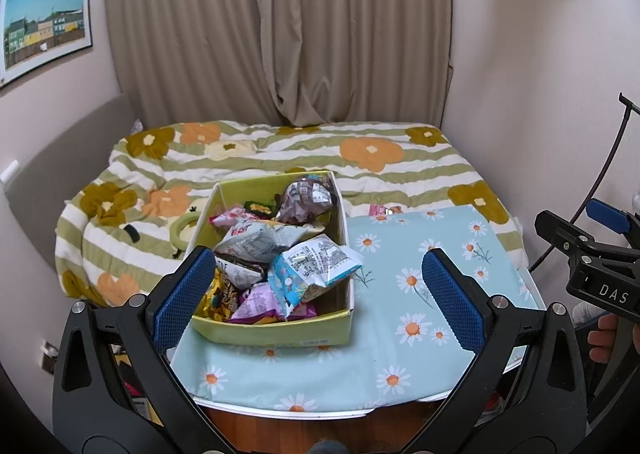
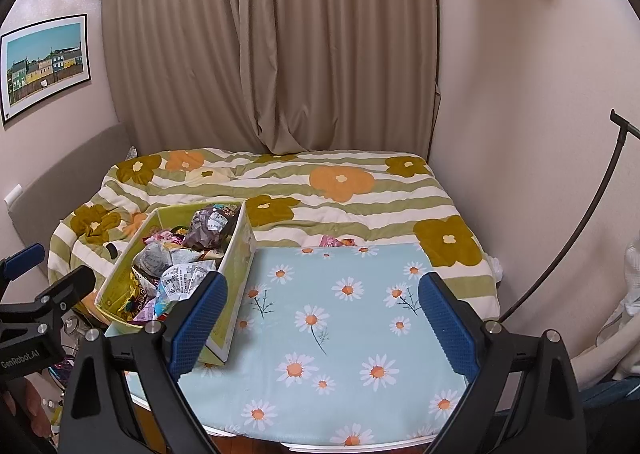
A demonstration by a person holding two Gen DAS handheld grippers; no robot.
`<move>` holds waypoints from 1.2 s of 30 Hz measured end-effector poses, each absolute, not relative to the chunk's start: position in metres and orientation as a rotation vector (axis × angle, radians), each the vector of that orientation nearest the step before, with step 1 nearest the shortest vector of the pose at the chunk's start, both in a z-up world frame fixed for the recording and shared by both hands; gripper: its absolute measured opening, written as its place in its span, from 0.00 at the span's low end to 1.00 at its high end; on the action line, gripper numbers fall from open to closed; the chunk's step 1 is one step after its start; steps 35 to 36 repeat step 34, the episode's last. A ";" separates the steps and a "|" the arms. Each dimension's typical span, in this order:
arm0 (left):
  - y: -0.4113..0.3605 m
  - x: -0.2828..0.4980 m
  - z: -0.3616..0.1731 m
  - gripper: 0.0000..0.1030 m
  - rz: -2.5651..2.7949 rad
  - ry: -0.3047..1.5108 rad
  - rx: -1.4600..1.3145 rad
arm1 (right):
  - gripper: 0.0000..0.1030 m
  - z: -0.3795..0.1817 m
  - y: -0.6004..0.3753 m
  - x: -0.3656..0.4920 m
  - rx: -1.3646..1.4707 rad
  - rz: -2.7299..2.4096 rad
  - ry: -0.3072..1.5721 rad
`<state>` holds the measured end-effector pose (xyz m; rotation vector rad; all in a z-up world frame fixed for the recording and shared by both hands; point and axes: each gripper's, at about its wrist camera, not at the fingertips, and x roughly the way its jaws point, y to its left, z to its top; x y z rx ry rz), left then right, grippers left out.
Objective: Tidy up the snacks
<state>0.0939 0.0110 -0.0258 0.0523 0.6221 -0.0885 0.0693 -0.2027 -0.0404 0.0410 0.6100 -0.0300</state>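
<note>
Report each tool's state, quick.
Left tool: open, holding nothing.
Right tool: open, holding nothing.

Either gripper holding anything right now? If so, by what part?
Nothing held. Left gripper and right gripper are both open and empty. The snacks sit in the green box on the table.

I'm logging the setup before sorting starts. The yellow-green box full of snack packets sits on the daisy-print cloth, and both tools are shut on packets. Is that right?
Not quite. The box of snack packets does sit on the daisy-print cloth, but neither tool holds anything: the left tool and right tool are both open and empty, as each wrist view shows.
</note>
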 end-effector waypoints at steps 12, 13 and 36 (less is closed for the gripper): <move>0.012 0.094 -0.026 0.99 -0.086 0.622 0.053 | 0.92 -0.041 -0.202 0.069 0.041 -0.030 0.610; 0.012 0.094 -0.026 0.99 -0.085 0.622 0.053 | 0.92 -0.041 -0.203 0.069 0.041 -0.030 0.610; 0.021 0.097 -0.030 0.99 -0.055 0.612 0.053 | 0.92 -0.042 -0.203 0.074 0.041 -0.030 0.609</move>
